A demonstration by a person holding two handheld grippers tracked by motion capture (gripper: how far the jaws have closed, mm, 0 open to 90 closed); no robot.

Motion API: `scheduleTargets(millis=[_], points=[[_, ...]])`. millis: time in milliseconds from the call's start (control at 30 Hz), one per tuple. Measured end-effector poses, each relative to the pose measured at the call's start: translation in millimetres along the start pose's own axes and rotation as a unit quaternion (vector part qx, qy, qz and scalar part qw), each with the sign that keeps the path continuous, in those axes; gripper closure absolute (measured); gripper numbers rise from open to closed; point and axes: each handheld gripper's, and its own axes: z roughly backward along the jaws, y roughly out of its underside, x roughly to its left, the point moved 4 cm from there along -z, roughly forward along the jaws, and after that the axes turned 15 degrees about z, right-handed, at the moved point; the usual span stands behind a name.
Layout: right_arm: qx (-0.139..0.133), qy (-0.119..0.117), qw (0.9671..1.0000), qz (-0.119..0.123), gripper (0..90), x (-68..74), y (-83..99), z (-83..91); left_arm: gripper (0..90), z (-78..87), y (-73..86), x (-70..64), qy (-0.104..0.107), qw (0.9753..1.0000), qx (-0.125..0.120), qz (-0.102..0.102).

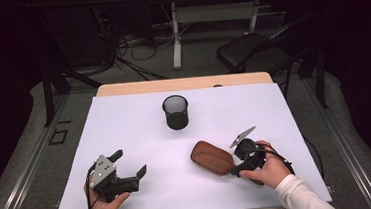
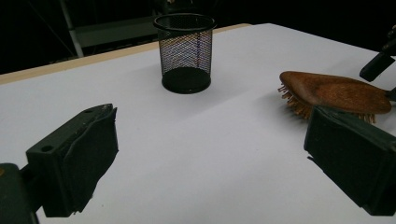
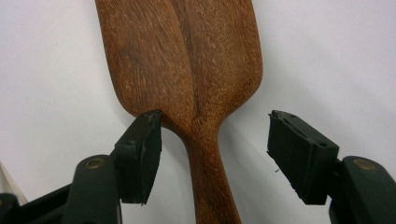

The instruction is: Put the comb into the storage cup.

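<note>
A wooden hairbrush (image 1: 213,158) lay bristles down on the white table cover (image 1: 140,133), toward the near right of the table, with its oval head pointing left and far and its handle running back toward the person's right hand (image 1: 269,170). The right gripper (image 1: 241,161) sat over that handle. In the right gripper view, its jaws stood wide apart on either side of the neck where the head narrows into the handle (image 3: 210,158); one jaw seemed to touch or just overlap the edge of the head, the other stood clear of the wood with bare cover between, so nothing was clamped.

The left gripper (image 1: 128,161) rested at the near left, well apart from the brush, held low over the cover by the left hand (image 1: 103,203). Its jaws also stood wide and held nothing. A black mesh cup (image 1: 175,112) stood upright farther back near the middle, beyond both grippers and apart from the brush.
</note>
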Motion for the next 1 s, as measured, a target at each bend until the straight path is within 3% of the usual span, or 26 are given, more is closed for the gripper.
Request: scheduleTargets(millis=[367,600,900,933,1000], points=[[0.024,-0.013,0.9996,0.008,40.1,5.8,8.5,-6.5,2.9,0.0,0.1,-0.1,0.0,1.0,0.0,0.0],[0.018,-0.017,0.9997,0.006,46.3,4.5,11.0,-11.6,2.9,-0.3,0.2,0.0,0.0,1.0,0.001,0.0],[0.027,-0.014,0.9995,0.006,47.7,2.1,12.7,-13.5,2.9,0.0,0.2,0.3,0.0,1.0,0.001,-0.001],[0.015,-0.012,0.9998,0.004,47.8,1.9,12.7,-15.3,2.9,0.0,0.2,0.1,-0.001,1.0,0.0,0.0],[0.017,-0.012,0.9998,0.004,47.9,1.1,13.2,-15.1,2.9,-0.1,0.2,0.1,0.0,1.0,0.0,0.0]])
